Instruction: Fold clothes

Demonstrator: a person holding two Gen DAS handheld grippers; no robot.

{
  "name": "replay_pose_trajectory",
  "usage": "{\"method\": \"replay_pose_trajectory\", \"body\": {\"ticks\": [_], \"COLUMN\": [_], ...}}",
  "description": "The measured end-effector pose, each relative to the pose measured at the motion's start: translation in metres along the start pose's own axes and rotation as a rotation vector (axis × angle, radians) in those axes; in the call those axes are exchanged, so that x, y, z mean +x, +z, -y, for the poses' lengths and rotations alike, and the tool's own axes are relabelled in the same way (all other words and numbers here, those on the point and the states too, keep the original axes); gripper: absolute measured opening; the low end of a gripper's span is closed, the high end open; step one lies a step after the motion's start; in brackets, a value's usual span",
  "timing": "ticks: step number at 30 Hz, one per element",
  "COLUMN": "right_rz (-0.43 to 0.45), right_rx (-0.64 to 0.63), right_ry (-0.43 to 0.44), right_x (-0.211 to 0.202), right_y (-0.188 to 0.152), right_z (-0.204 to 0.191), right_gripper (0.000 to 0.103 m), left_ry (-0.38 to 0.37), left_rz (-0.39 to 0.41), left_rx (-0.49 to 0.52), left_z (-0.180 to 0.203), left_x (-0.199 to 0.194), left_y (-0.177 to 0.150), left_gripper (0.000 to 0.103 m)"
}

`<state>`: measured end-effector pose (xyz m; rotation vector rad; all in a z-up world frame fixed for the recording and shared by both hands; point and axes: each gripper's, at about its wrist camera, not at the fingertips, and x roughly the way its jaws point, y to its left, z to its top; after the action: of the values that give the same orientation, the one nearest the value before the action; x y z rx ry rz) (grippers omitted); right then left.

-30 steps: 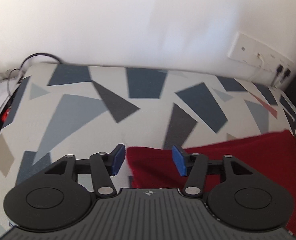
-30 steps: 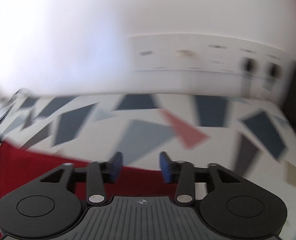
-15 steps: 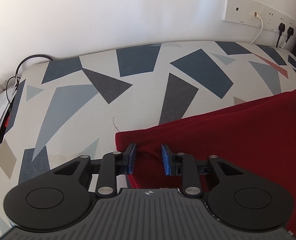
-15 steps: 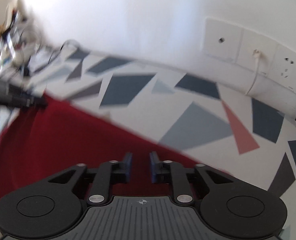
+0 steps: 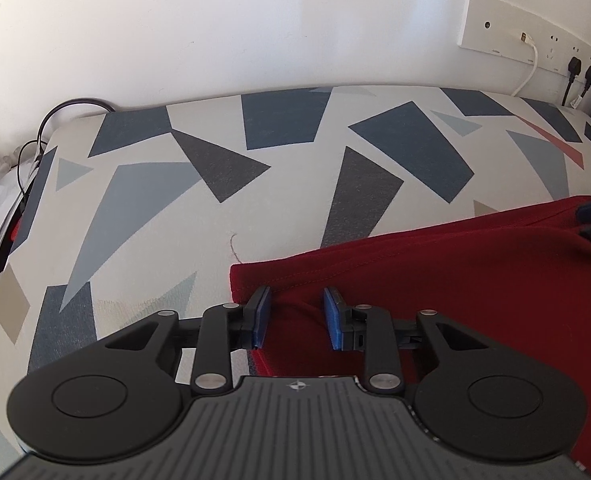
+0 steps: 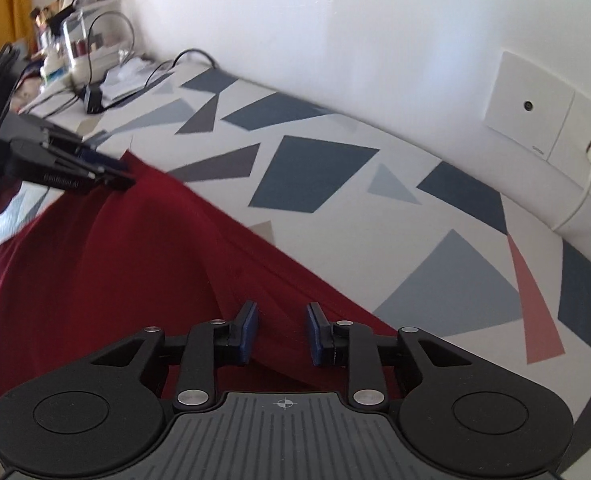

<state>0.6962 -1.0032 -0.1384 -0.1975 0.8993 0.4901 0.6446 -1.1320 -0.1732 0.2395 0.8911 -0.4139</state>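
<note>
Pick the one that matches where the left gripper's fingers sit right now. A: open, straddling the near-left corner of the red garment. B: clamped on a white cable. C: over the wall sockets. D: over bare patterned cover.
A: the left gripper has open jaws either side of the red garment corner.

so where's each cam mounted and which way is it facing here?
Left wrist: on the left gripper, facing the wall over the red garment's corner; own blue-padded fingers straddle the cloth, right gripper tip at the far right edge.
Right wrist: on the right gripper, facing left along the garment's far edge; own fingers and the left gripper show.
Shared: garment, patterned bed cover, wall socket panel, each other's gripper.
</note>
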Motion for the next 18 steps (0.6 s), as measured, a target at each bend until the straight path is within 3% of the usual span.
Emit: {"method": "replay_pose_trajectory", "body": {"ticks": [8, 12, 15, 18], "right_rz": [-0.032, -0.038, 0.003, 0.101], "right_rx": [-0.099, -0.108, -0.114, -0.078], "right_ry": [-0.001, 0.027, 0.003, -0.107], "right_x": [0.012, 0.010, 0.003, -0.005], "right_y": [0.003, 0.004, 0.007, 0.013], "right_z": [-0.011, -0.012, -0.015, -0.009], "right_gripper": [0.028, 0.006, 0.003, 0.003], "left_ry": [0.010, 0.009, 0.005, 0.000], "left_rz": [0.005, 0.006, 0.006, 0.004], "left_rx": [0.014, 0.009, 0.005, -0.007], "left_z": [0.003, 0.002, 0.001, 0.000], "left_x": [0.000, 0.000, 0.001, 0.001], "left_y": [-0.001, -0.002, -0.002, -0.002], "left_gripper": [0.031, 0.031, 0.031, 0.031]}}
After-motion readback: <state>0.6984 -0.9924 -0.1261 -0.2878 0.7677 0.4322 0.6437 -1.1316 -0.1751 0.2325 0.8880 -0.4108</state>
